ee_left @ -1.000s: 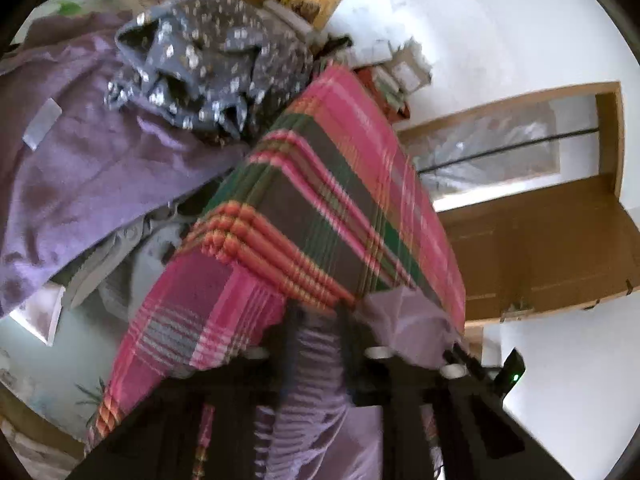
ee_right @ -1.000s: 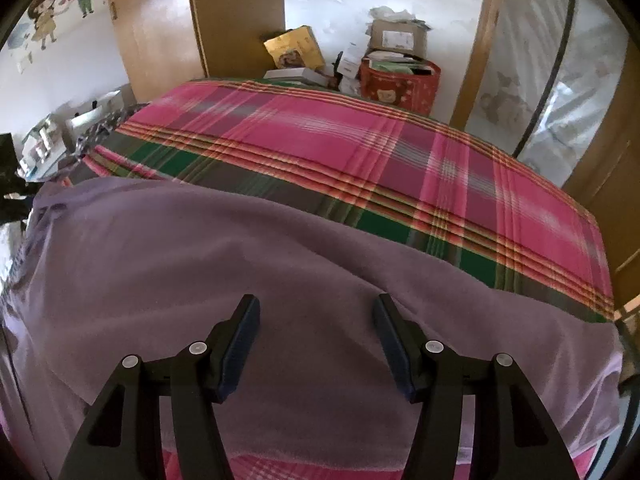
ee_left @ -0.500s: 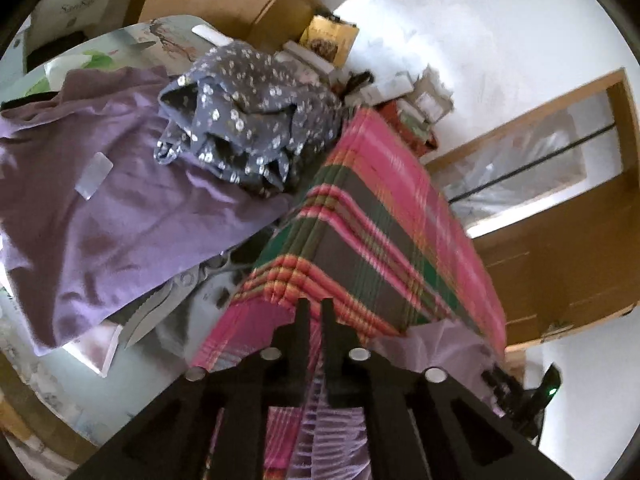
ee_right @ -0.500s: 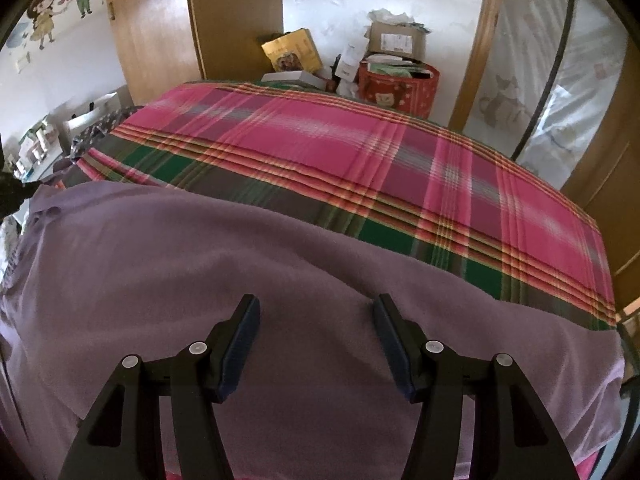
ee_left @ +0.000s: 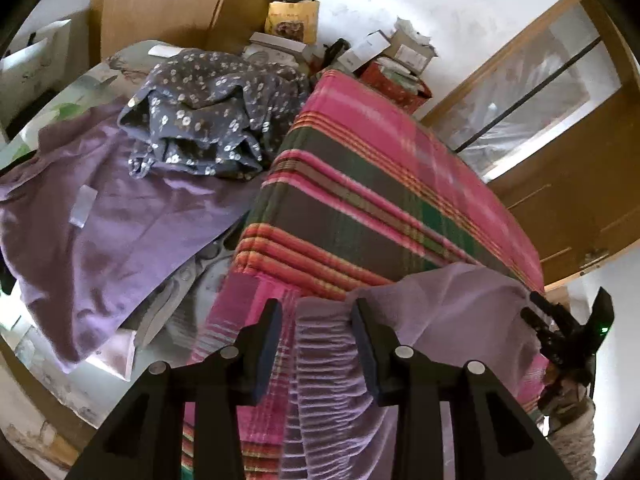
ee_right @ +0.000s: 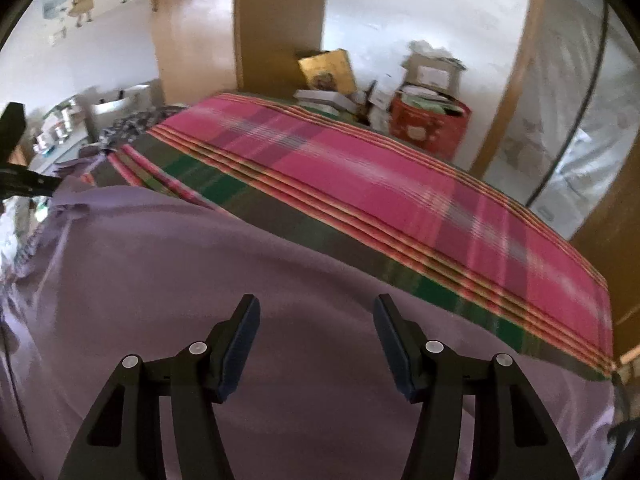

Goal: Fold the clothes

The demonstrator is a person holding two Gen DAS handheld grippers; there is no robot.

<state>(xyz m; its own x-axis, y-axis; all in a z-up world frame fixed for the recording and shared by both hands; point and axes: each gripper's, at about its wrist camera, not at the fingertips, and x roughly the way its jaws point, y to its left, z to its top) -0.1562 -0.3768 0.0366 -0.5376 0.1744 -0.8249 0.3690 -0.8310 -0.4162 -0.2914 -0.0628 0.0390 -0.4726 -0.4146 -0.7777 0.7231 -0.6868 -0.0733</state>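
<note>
A lilac garment [ee_right: 240, 280] lies spread over the near end of a surface covered with a pink plaid cloth [ee_right: 360, 168]. My right gripper [ee_right: 316, 320] hovers open just above the lilac fabric, nothing between its fingers. In the left wrist view, the garment's ribbed hem [ee_left: 324, 352] hangs over the plaid corner [ee_left: 360, 208]. My left gripper [ee_left: 316, 320] stands around that hem with its jaws opening, and the pads no longer press on it. The right gripper [ee_left: 560, 320] shows at the far right edge there.
To the left lie a larger purple garment [ee_left: 100, 208] and a crumpled grey floral garment [ee_left: 208, 120]. Boxes and a red container [ee_right: 432, 120] stand past the far end. A wooden cabinet [ee_right: 276, 20] and a sliding door [ee_left: 560, 140] bound the room.
My left gripper's jaws went from shut on the lilac hem to apart, and its view rolled and lifted. The right gripper shifted a little over the garment and stayed open.
</note>
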